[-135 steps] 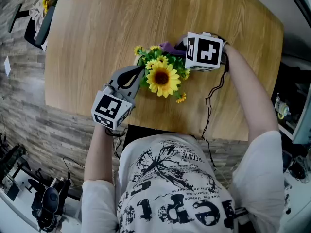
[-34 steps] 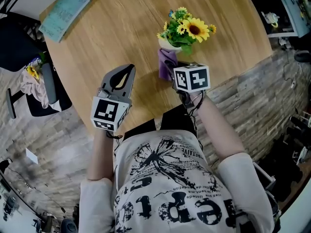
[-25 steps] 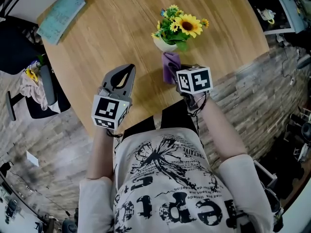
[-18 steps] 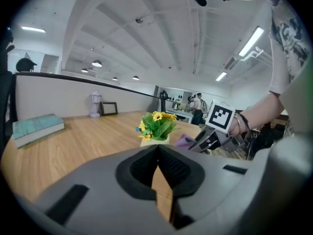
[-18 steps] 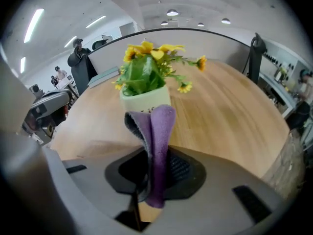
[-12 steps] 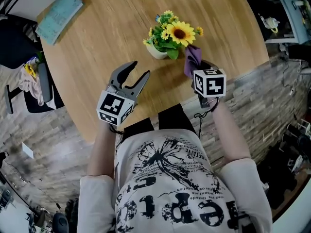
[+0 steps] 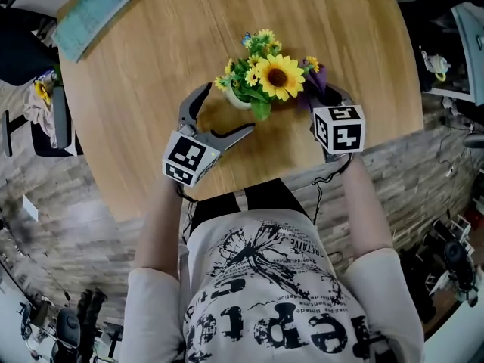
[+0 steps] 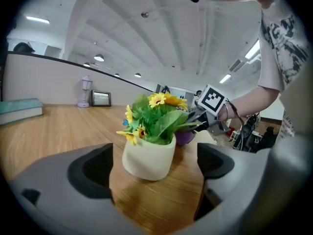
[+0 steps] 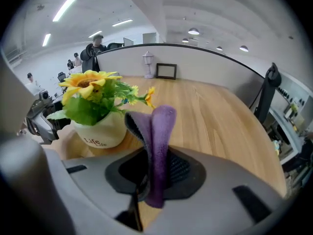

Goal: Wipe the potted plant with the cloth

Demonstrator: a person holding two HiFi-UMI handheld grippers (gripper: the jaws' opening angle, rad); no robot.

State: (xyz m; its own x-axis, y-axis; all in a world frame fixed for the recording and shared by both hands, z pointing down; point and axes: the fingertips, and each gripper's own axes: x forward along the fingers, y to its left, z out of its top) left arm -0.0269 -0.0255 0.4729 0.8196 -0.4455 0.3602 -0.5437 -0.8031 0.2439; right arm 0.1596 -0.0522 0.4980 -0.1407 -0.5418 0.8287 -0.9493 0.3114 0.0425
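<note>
The potted plant [image 7: 261, 82] stands upright on the surface [image 7: 174, 29], at 1 o'clock from the left gripper [image 7: 227, 110]. That gripper's jaws have just been opening and gape wide, with the pot at their mouth, untouched. At the plant's 3 o'clock the right gripper [image 7: 322, 95], nearer the blooms, clamps the purple cloth [image 9: 157, 141]. A book [image 7: 91, 13] lies well apart at 10 o'clock.
</note>
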